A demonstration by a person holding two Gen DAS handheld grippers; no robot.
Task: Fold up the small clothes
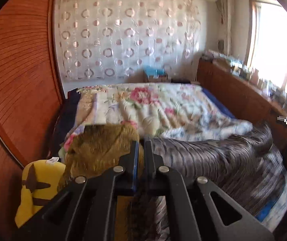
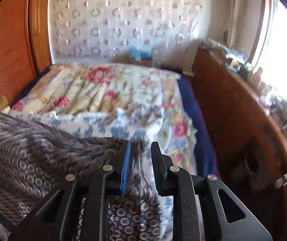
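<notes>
A dark patterned garment with grey-purple rings point(image 1: 213, 156) hangs stretched in the air above the bed, between the two grippers. My left gripper point(image 1: 141, 146) is shut on its left edge; the cloth runs off to the right. In the right wrist view the same garment point(image 2: 33, 160) spreads to the left. My right gripper point(image 2: 140, 152) has its jaws slightly apart, with a fold of the cloth running between them along the left blue pad point(image 2: 125, 166). Both views are blurred by motion.
A bed with a floral quilt point(image 1: 143, 104) lies below and ahead. A brown plush toy point(image 1: 103, 148) and a yellow plush point(image 1: 41, 188) lie at its left. A wooden wardrobe point(image 1: 16, 70) stands left, a cluttered wooden cabinet point(image 2: 234, 100) right.
</notes>
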